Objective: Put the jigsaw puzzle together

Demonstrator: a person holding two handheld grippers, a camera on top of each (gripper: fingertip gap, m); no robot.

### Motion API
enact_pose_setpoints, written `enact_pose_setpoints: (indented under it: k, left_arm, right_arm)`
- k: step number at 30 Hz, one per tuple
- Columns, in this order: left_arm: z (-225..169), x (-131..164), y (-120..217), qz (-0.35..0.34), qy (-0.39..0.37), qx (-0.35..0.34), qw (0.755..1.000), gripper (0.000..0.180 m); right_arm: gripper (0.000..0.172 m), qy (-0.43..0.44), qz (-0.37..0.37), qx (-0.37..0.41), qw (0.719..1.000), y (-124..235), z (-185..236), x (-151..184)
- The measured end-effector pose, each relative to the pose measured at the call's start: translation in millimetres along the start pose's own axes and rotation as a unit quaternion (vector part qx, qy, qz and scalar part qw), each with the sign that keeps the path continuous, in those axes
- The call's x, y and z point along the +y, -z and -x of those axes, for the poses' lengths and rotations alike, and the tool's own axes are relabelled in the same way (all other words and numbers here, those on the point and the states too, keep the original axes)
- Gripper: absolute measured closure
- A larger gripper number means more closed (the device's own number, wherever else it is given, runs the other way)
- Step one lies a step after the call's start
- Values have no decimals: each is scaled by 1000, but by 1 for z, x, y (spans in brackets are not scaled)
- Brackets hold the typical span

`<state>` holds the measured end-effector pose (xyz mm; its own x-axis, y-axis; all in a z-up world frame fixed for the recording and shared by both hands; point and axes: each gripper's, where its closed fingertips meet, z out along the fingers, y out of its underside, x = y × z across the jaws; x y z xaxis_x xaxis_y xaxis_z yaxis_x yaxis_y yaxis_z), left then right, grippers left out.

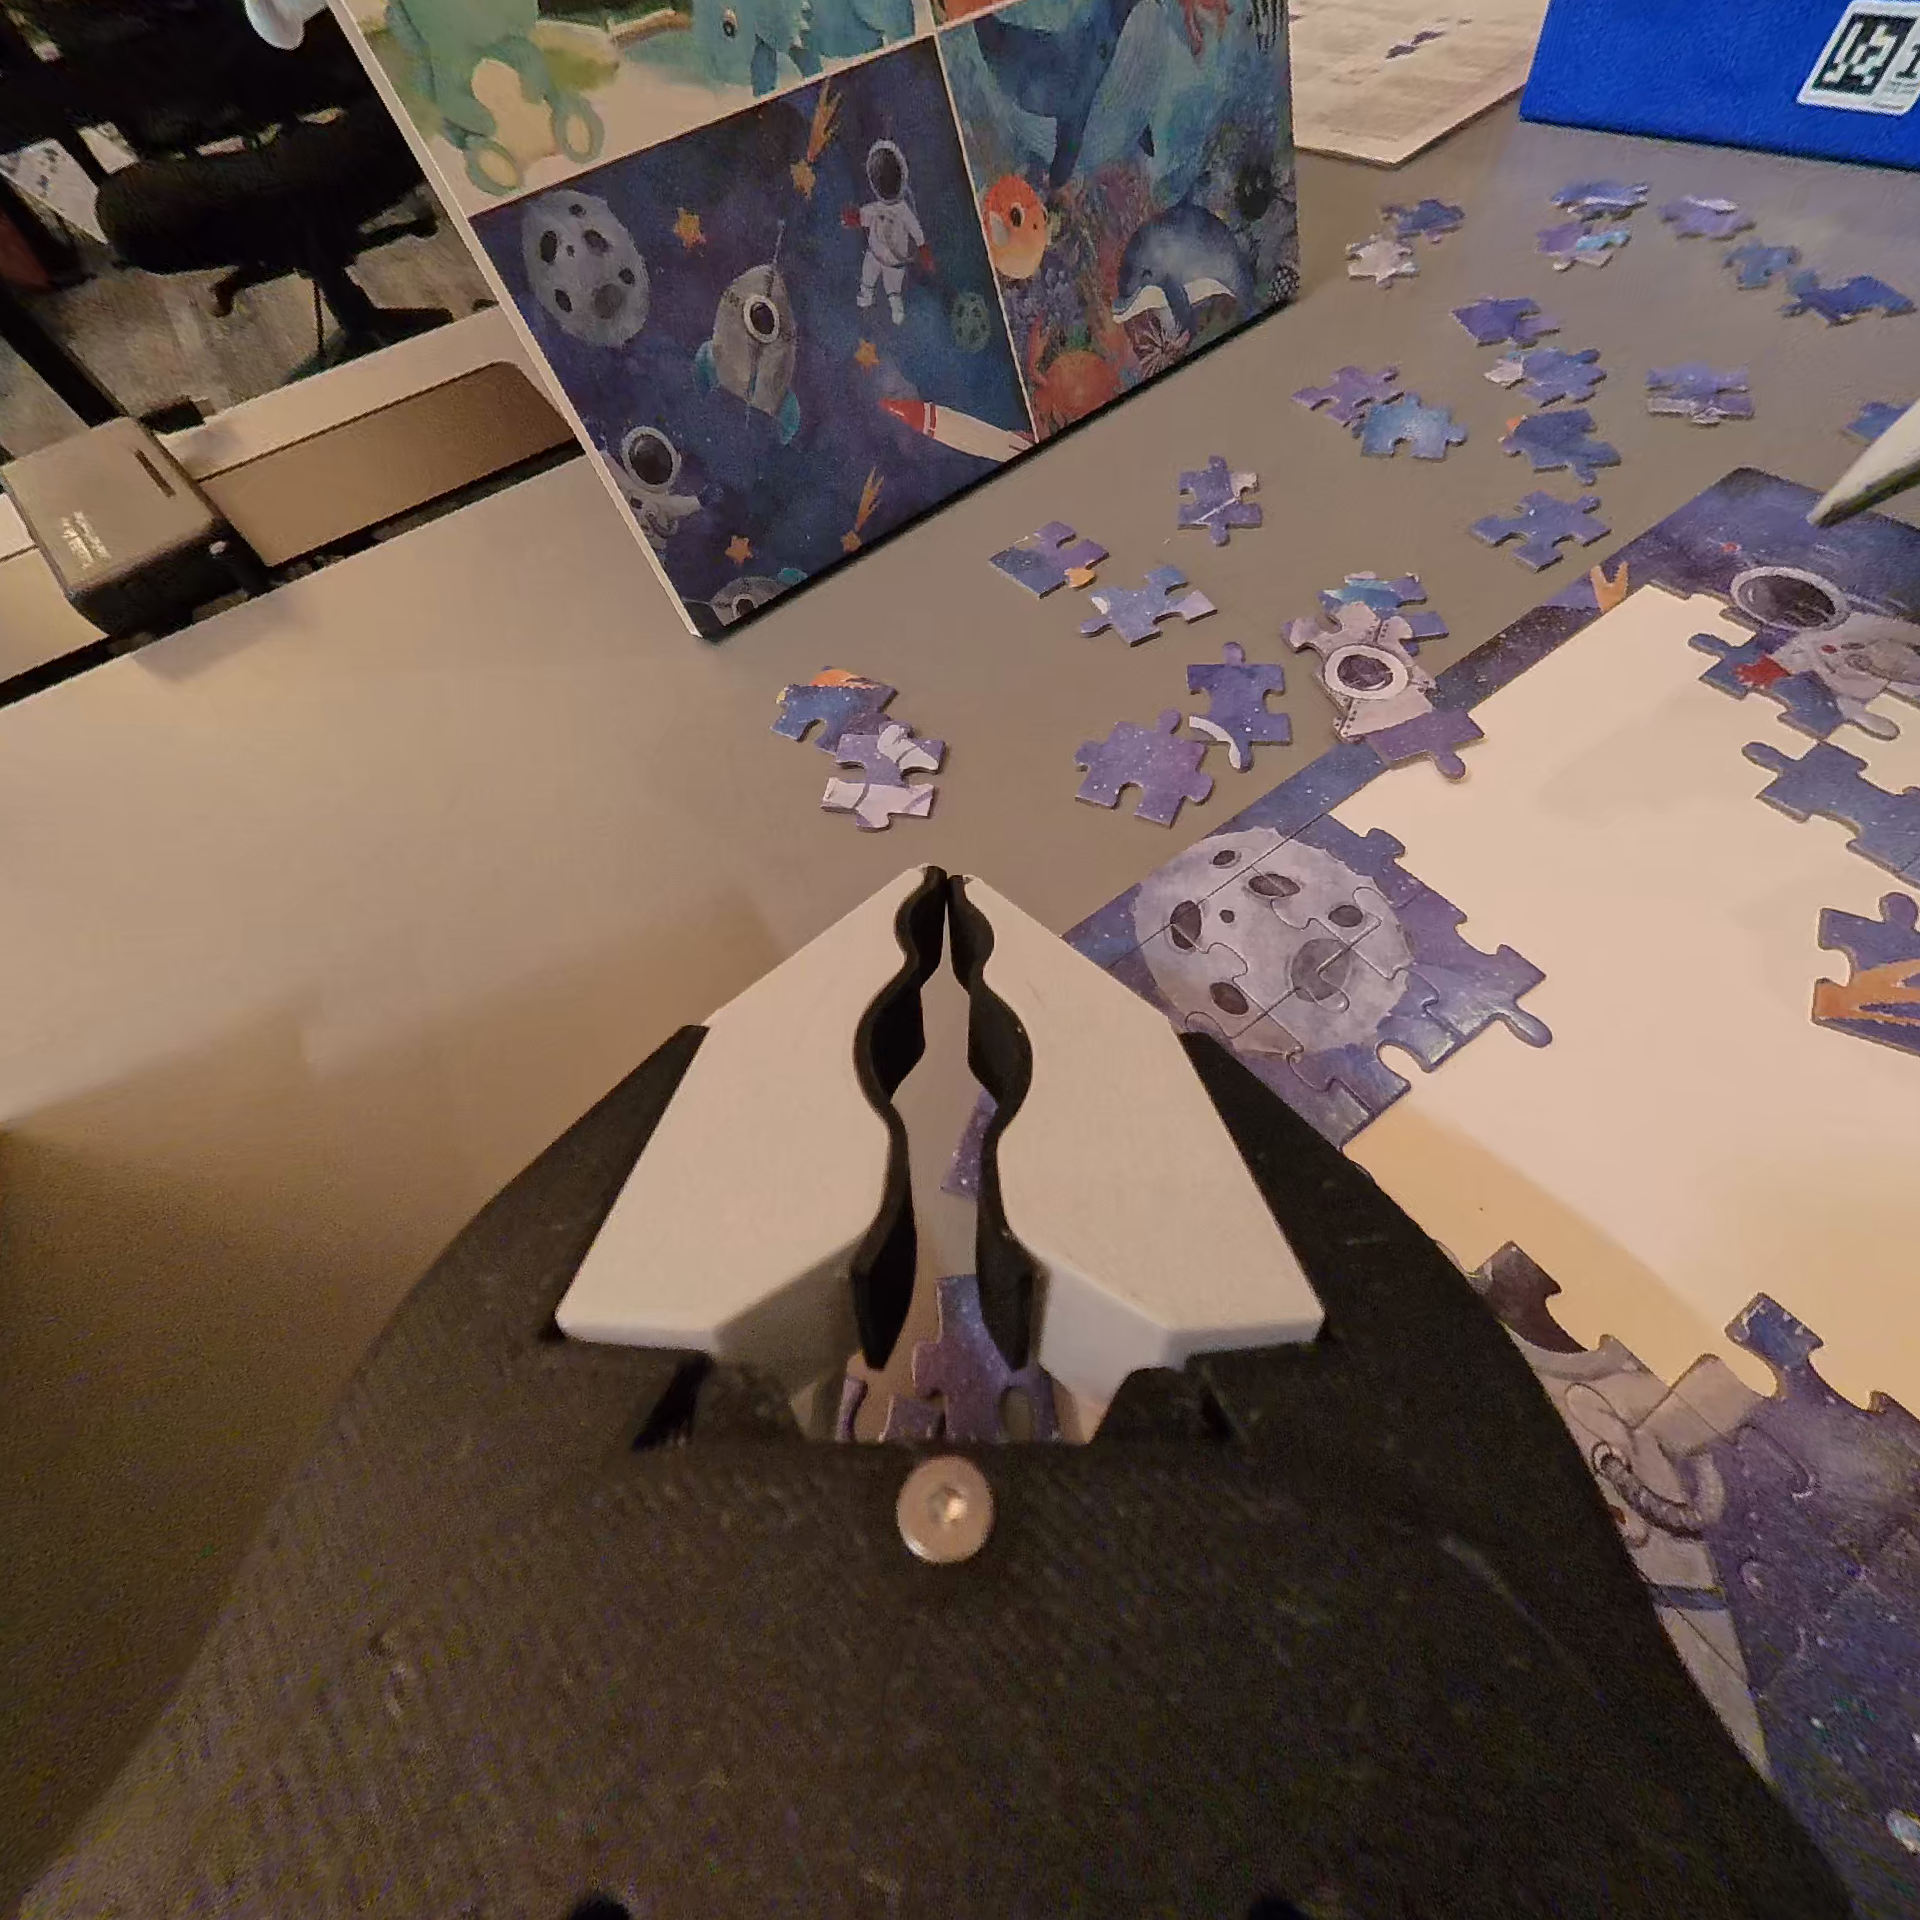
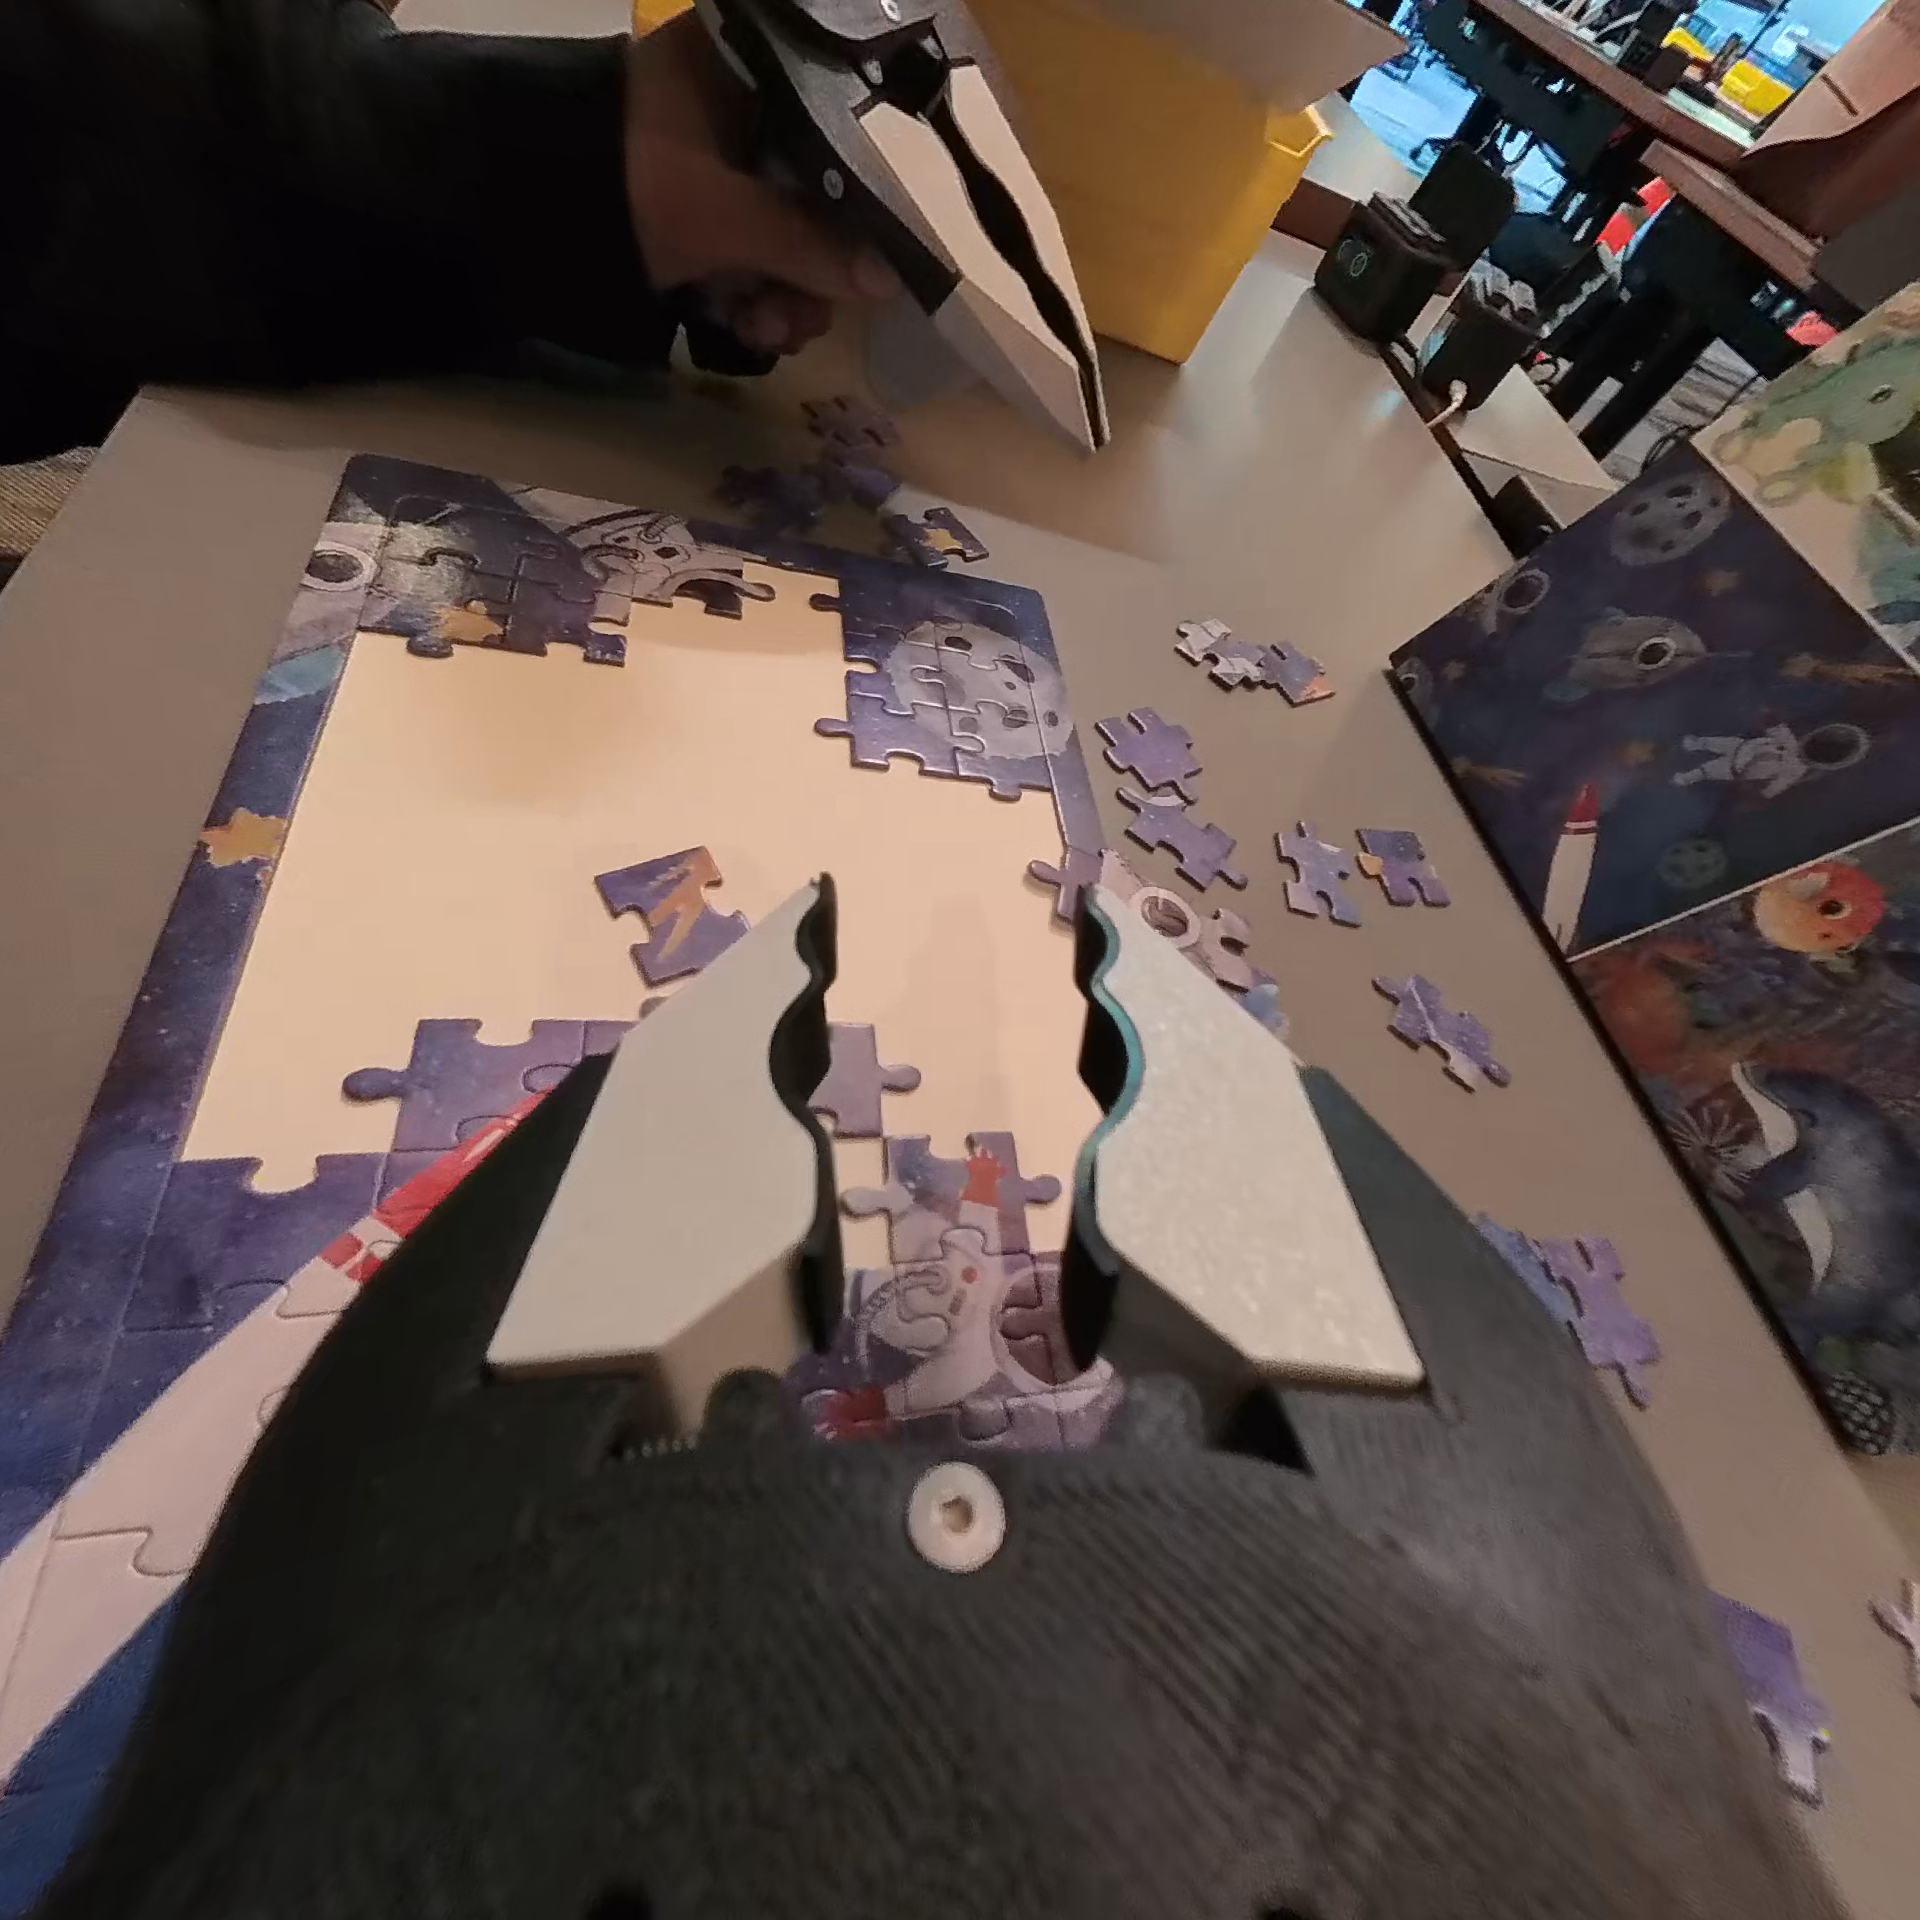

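Observation:
A space-picture jigsaw tray [image 2: 520,790] lies on the grey table, its bare cream middle ringed by joined pieces, with a moon section [image 2: 966,696] at one corner. My right gripper [image 2: 956,904] is open and empty above the bare middle. A loose comet piece [image 2: 670,914] lies just left of its left finger. My left gripper [image 1: 948,878] is shut with nothing between its tips, over the table just left of the moon section [image 1: 1278,956]. It also shows in the right wrist view [image 2: 1091,436], beyond the tray's far end. Loose purple pieces [image 1: 1143,769] lie ahead of it.
A puzzle box [image 1: 831,343] with space and sea pictures stands behind the loose pieces; it also shows in the right wrist view [image 2: 1714,748]. A blue box [image 1: 1714,83], a yellow bin [image 2: 1143,177] and black devices [image 2: 1392,249] stand farther off. A person's dark sleeve [image 2: 312,187] leans over the table. The tips of one gripper are about 20 cm away from the tips of the other.

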<state>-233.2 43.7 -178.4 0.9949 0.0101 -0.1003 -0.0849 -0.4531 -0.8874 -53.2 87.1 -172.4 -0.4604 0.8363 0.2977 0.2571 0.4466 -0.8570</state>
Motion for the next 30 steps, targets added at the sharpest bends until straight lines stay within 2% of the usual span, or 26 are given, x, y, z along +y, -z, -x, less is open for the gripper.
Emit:
enact_pose_setpoints:
  k: [6,14,20,30]
  left_arm:
    - [0,0,0,-1,0,-1,1000,180]
    - [0,-1,0,-2,-2,-1,1000,180]
    - [0,0,0,0,-3,-1,1000,180]
    - [-1,0,-1,1,-5,-1,1000,180]
  right_arm:
    - [137,-24,-11,58,998,9,-25,0]
    - [172,-112,-54,119,985,44,-67,-1]
    - [172,-142,-79,170,972,69,-94,2]
    - [172,-151,-89,155,972,68,-91,0]
